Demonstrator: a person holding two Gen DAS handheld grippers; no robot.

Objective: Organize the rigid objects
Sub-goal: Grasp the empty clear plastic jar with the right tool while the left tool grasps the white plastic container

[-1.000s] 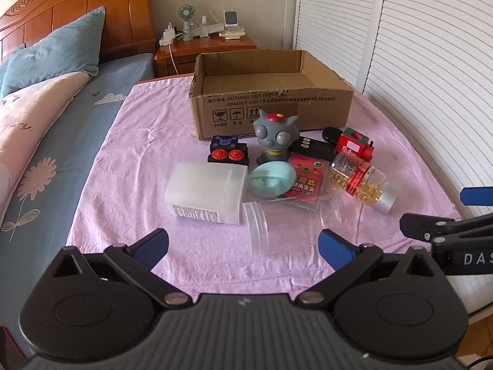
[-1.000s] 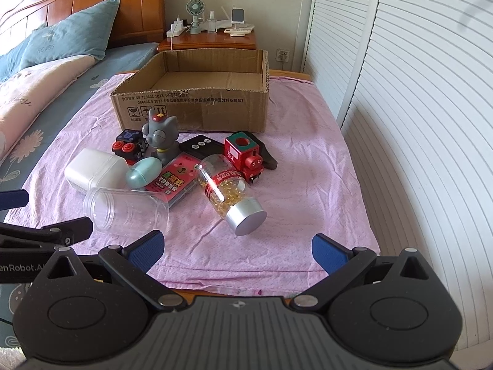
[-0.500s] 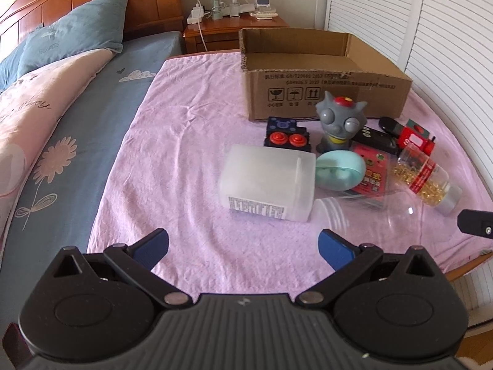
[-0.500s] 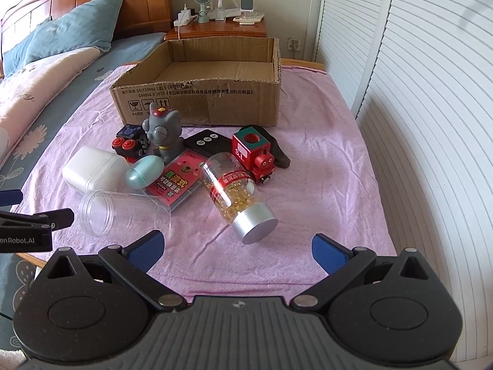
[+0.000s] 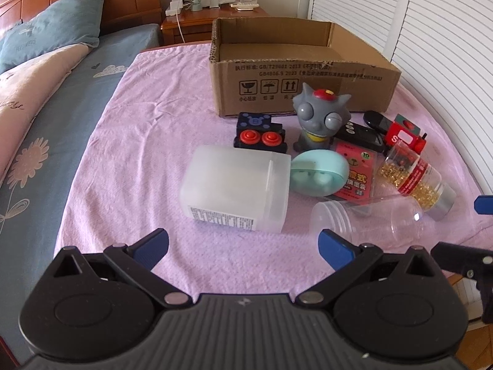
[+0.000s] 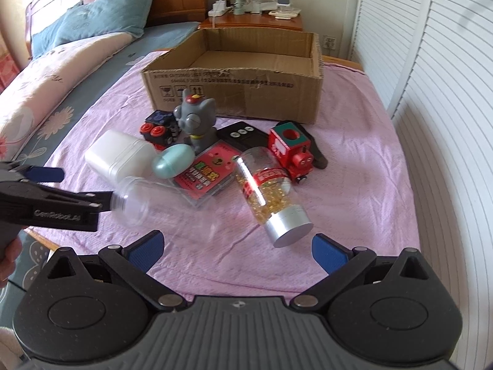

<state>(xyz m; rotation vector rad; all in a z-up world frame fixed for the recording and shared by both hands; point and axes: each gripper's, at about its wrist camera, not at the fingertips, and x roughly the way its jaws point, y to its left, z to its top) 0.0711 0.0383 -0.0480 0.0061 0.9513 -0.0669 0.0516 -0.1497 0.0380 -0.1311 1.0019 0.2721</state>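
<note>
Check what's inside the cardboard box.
Cardboard box: only bare floor and inner walls show in the right wrist view. The strip behind its front wall is hidden.

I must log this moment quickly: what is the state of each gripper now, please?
Left gripper: open, fingers wide apart, holding nothing.
Right gripper: open, fingers wide apart, holding nothing.
</note>
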